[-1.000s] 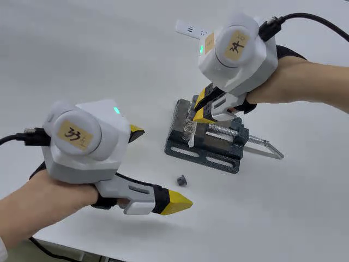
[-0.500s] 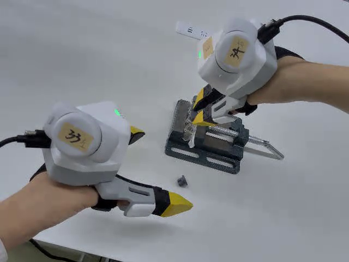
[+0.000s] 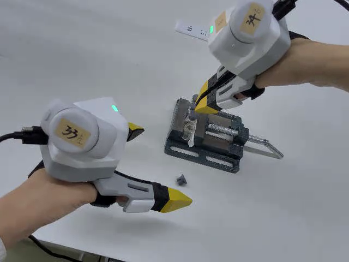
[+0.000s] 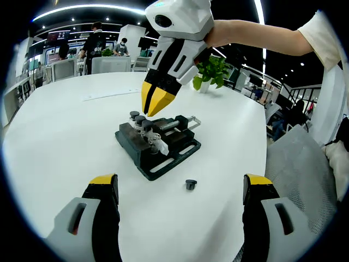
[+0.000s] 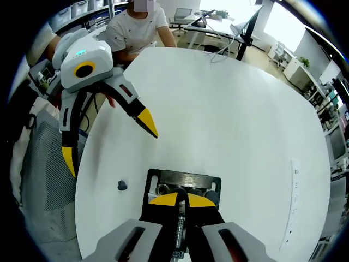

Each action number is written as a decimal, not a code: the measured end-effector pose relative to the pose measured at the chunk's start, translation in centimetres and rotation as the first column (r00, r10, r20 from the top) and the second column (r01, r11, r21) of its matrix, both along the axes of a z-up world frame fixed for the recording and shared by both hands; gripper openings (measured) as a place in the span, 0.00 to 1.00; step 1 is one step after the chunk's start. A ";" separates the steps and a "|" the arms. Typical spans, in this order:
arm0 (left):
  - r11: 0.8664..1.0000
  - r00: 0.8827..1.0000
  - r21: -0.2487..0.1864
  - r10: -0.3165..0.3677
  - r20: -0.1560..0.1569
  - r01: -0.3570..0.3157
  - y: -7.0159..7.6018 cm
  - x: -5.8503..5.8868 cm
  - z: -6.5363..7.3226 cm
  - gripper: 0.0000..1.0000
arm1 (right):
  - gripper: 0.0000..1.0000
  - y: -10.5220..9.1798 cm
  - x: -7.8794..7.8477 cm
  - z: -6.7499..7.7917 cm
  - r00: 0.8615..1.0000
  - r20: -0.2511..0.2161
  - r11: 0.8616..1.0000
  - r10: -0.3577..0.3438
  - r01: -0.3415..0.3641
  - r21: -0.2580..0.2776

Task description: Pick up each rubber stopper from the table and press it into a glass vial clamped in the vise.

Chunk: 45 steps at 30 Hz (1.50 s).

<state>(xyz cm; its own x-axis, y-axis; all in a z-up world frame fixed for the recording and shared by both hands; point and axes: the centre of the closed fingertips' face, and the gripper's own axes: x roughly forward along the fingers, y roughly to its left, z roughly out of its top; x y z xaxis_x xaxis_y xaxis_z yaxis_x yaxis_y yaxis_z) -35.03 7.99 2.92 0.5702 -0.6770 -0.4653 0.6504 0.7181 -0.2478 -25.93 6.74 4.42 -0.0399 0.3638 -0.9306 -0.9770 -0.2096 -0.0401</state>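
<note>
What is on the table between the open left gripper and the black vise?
One small dark stopper lies there on the white table, ahead of the left gripper and short of the vise. The left gripper view shows it.

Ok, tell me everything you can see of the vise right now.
The vise is a small dark grey bench vise, metal by its look, sitting flat on the white table. Its base plate has long slots, and a threaded screw runs out to a thin bar handle. It clamps a short row of clear glass vials, some capped with dark stoppers. The right gripper, tongs shut, hangs just above that row. One loose stopper lies apart from the base.
</note>
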 end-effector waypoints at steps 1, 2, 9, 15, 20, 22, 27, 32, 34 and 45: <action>1.000 1.000 -0.002 0.003 0.002 -0.003 0.1 0.1 0.1 0.94 | 0.01 0.0 0.0 -0.1 1.000 0.001 1.000 0.000 0.000 0.001; 1.000 1.000 -0.007 0.008 0.003 -0.008 0.2 0.2 0.2 0.94 | 0.01 -0.1 -0.1 -0.2 1.000 -0.001 1.000 0.001 -0.001 -0.002; 1.000 1.000 -0.003 0.021 0.005 -0.021 0.5 0.4 0.1 0.94 | 0.00 0.0 -0.3 -0.7 1.000 -0.012 1.000 0.002 -0.002 -0.007; 1.000 1.000 -0.002 0.027 0.000 -0.027 0.8 0.4 0.0 0.93 | 0.00 0.0 -0.4 -0.9 1.000 -0.018 1.000 0.007 -0.007 -0.012; 1.000 1.000 -0.003 0.030 -0.004 -0.030 0.9 0.3 -0.1 0.93 | 0.00 -0.1 -0.5 -0.9 1.000 -0.021 1.000 0.015 -0.015 -0.017; 1.000 1.000 -0.004 0.030 -0.005 -0.030 0.9 0.3 -0.1 0.93 | 0.00 -0.1 -0.6 -0.9 0.999 -0.006 0.998 0.048 -0.048 -0.026; 1.000 1.000 -0.005 0.029 -0.007 -0.029 0.8 0.3 -0.2 0.93 | 0.00 -0.2 -0.3 -1.1 0.998 -0.012 0.997 0.066 -0.066 -0.035; 1.000 1.000 -0.006 0.028 -0.009 -0.028 0.8 0.3 -0.2 0.93 | 0.00 -0.3 -0.4 -1.0 0.999 -0.040 0.999 0.032 -0.033 -0.025; 1.000 1.000 -0.005 0.026 -0.010 -0.026 0.7 0.3 -0.2 0.93 | 0.00 -0.3 -0.1 -1.0 0.998 -0.052 0.999 0.027 -0.028 -0.022; 1.000 1.000 -0.007 0.022 -0.012 -0.022 0.5 0.3 -0.2 0.93 | 0.00 -0.1 -0.2 -1.0 0.997 -0.023 0.997 0.072 -0.072 -0.027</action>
<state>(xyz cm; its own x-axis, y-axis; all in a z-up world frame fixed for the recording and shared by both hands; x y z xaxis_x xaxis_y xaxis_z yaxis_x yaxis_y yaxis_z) -34.71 8.52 2.71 0.5792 -0.6679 -0.4674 0.6315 0.7302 -0.2608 -26.09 6.68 3.44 -0.0859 0.3336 -0.9388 -0.9599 -0.2801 -0.0117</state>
